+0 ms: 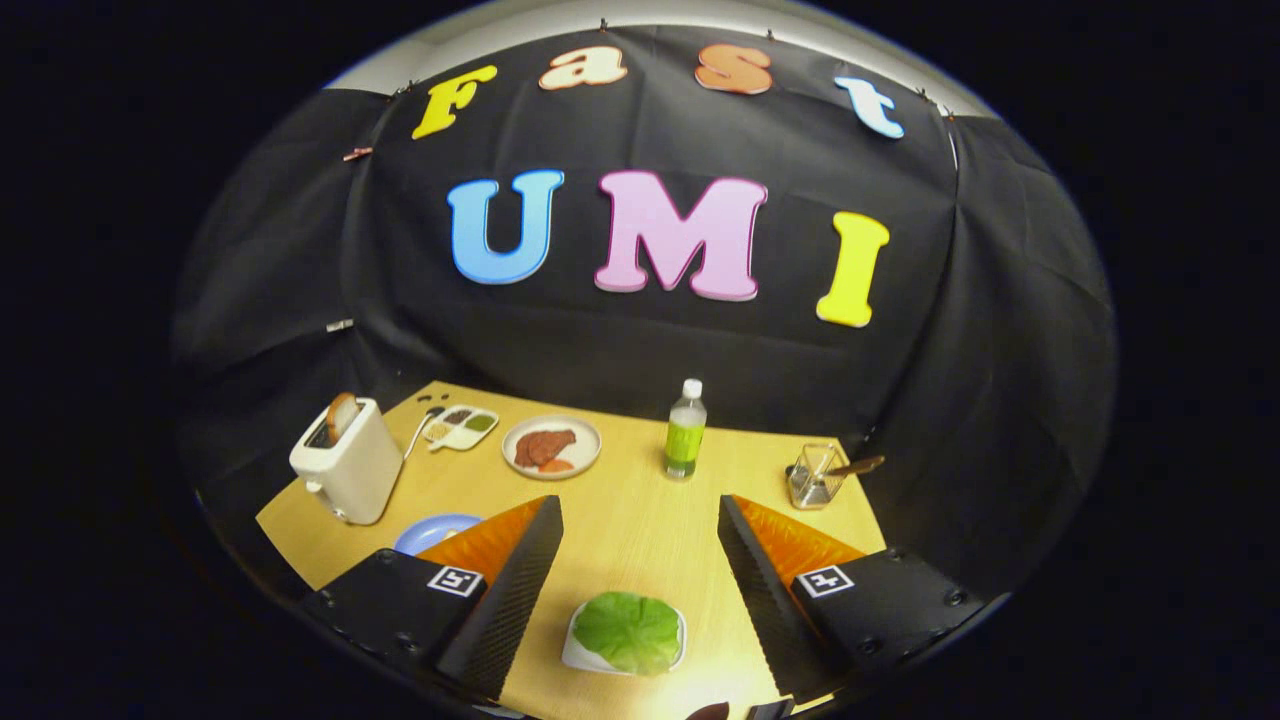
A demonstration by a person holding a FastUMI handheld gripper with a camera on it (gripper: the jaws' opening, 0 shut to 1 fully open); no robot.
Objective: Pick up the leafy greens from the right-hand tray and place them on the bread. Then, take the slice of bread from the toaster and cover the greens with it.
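Black cloth backs a wooden table (620, 500). Beyond the left finger a toaster (350, 468) is seen with a bread slice (341, 414) standing in its slot. The gripper (640, 520) is held wide open, empty. Between the fingers, low and close, leafy greens (628, 630) lie on a white tray (572, 652) (apparently untouched). They are best approached from straight above and pinched lightly at mid-leaf.

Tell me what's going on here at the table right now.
A person's handheld gripper hangs open above a wooden table, holding nothing. A leafy green lies on a white tray between its fingers, low and near. A bread slice stands in the toaster, beyond the left finger, with a blue plate beside it. Nothing has been picked up yet.
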